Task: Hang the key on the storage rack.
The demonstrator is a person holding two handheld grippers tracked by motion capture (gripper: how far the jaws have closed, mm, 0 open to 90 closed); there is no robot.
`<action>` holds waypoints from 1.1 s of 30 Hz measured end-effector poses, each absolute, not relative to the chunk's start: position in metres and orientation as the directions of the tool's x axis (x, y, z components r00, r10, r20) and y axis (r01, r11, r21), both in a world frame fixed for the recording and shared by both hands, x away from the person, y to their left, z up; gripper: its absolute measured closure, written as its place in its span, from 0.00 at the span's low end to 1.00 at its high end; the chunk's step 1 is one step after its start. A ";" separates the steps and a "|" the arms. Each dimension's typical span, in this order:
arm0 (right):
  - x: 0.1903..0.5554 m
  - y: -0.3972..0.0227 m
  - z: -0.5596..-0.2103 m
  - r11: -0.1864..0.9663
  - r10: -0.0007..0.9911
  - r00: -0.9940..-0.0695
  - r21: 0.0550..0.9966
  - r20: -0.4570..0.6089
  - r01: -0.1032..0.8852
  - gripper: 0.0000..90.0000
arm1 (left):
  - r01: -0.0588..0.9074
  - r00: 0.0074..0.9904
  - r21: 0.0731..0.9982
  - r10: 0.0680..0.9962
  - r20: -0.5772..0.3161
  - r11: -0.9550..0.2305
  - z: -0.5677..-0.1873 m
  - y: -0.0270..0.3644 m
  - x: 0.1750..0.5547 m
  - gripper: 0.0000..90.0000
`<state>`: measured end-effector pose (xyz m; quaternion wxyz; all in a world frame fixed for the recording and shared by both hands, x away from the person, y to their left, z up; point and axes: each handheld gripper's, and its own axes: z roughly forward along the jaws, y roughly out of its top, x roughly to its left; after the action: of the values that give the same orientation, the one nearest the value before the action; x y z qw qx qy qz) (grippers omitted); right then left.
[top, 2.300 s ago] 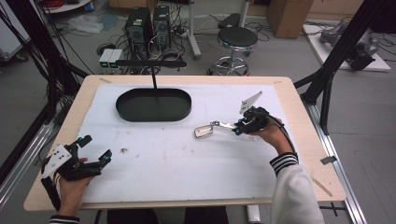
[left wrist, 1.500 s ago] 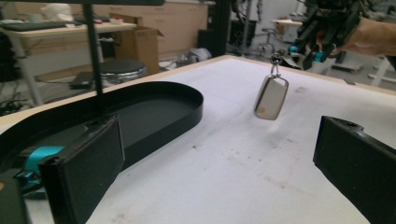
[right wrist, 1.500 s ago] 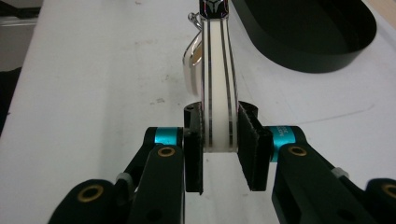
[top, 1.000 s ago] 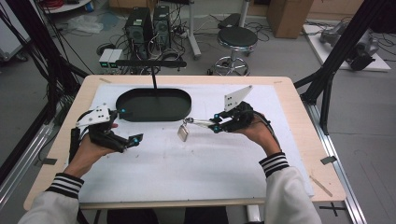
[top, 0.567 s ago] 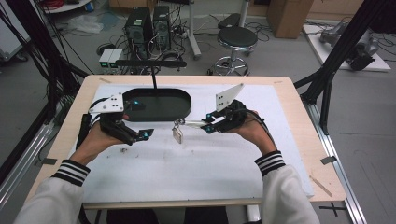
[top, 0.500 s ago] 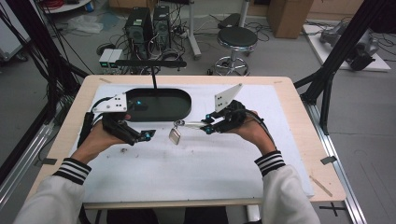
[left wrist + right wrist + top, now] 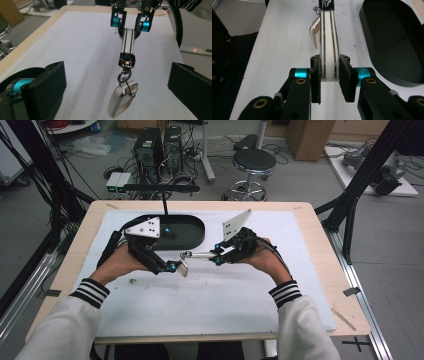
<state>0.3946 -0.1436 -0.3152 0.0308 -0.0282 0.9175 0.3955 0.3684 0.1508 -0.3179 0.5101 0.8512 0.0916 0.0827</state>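
The keyring (image 7: 126,53) has a glossy white strap and a shiny metal tag (image 7: 122,101); the tray (image 7: 187,232) looks matt black plastic.

I hold a keychain: a flat white strap (image 7: 328,45) edged with two dark lines, ending in a black clip (image 7: 127,60), a metal swivel ring (image 7: 124,76) and a shiny silver tag (image 7: 121,100). In the right gripper view the strap runs straight up the middle of the frame, pinched at its near end. In the left gripper view it comes down from top centre, and the tag dangles tilted at bottom centre, above the white mat. In the high view the keychain (image 7: 192,257) lies level, just left of centre.
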 end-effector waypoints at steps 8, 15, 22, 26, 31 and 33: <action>0.394 -0.136 -0.316 0.697 -0.043 -0.995 0.711 -0.086 -0.092 0.82 | 0.082 0.975 0.861 0.218 0.034 -0.502 -0.324 0.140 0.370 0.03; 0.392 -0.131 -0.314 0.704 -0.054 -0.995 0.704 -0.086 -0.099 0.82 | 0.123 0.976 0.822 0.216 0.001 -0.556 -0.325 0.135 0.373 0.12; 0.392 -0.127 -0.316 0.717 -0.061 -0.995 0.689 -0.083 -0.102 0.82 | 0.106 0.981 0.796 0.194 0.015 -0.596 -0.326 0.130 0.372 0.20; 0.392 -0.125 -0.318 0.721 -0.064 -0.995 0.686 -0.081 -0.102 0.82 | 0.095 0.983 0.779 0.183 0.025 -0.619 -0.327 0.130 0.372 0.34; 0.392 -0.123 -0.319 0.727 -0.072 -0.994 0.678 -0.081 -0.108 0.82 | 0.091 0.985 0.769 0.172 0.026 -0.633 -0.328 0.129 0.371 0.48; 0.393 -0.123 -0.320 0.727 -0.072 -0.994 0.678 -0.084 -0.110 0.82 | 0.079 0.986 0.757 0.163 0.036 -0.649 -0.328 0.129 0.371 0.49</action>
<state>0.3926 -0.1232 -0.3195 0.0260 -0.0488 0.9289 0.3662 0.3709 0.1286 -0.3283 0.4138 0.9065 0.0668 0.0506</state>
